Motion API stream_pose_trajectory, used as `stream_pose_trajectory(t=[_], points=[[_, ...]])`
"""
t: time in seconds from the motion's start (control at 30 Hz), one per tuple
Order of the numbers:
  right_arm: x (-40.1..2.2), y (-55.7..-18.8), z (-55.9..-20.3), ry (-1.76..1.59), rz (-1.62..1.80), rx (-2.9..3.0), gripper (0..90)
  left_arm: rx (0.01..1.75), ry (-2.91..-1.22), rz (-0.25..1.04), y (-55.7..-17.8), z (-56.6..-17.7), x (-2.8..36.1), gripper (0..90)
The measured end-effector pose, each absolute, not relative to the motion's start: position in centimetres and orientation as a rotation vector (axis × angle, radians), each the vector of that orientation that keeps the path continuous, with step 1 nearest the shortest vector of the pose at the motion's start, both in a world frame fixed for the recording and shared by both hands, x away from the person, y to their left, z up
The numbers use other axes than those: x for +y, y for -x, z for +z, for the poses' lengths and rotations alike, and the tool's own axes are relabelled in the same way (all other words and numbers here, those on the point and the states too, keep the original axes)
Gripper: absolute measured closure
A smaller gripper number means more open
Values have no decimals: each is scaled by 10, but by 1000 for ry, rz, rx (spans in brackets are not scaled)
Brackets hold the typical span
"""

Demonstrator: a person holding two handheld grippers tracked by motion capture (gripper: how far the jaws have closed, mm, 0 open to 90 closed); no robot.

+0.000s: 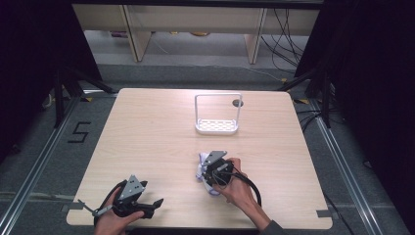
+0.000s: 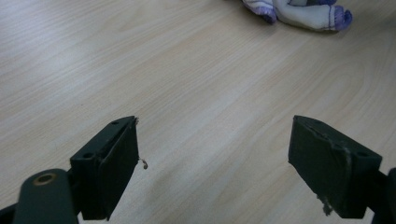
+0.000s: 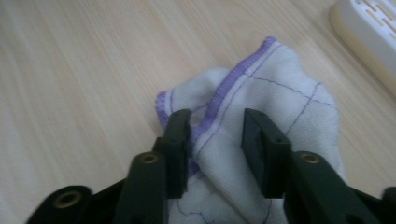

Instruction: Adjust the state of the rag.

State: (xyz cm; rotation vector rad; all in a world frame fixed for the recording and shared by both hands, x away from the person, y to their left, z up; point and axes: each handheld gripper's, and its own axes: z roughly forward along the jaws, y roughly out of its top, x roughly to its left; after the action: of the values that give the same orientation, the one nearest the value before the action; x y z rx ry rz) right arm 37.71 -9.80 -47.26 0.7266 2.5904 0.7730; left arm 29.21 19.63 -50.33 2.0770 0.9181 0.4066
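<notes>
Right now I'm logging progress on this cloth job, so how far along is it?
Early. Nothing looks finished: the white cloth with purple edging lies bunched on the table, and the white rack beyond it stands empty. In hand: the right gripper straddles a raised fold, its fingers beside the purple hem. A firm pinch isn't clear. The left gripper waits open over bare wood. Lifting and handling the cloth remain.

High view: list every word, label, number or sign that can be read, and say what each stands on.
"5" – a dark digit marked on the grey floor left of the table.
No other text reads: the white rack, the cloth and both grippers, left gripper and right gripper, carry no legible lettering.
</notes>
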Motion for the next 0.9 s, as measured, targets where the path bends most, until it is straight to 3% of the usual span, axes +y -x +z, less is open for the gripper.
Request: stream_pose_trajectory(t=[0.1,0.17,0.27,0.33,0.5,0.9], points=[[-104,-379,-472,-728,801,2573,801,918,-2070,409,-292,-503,196,159],[-110,-381,-468,-742,867,2574,826,922,-2061,405,-292,-504,195,159],[-120,-381,-455,-772,1000,2576,837,908,-2060,406,-293,-500,197,160],[-129,-380,-442,-799,1112,2541,838,922,-1973,383,-296,-498,194,171],[-149,-378,-415,-833,1202,2495,843,879,-1970,327,-307,-499,181,255],[-170,-384,-410,-909,1289,2466,843,829,-1957,235,-357,-509,112,377]])
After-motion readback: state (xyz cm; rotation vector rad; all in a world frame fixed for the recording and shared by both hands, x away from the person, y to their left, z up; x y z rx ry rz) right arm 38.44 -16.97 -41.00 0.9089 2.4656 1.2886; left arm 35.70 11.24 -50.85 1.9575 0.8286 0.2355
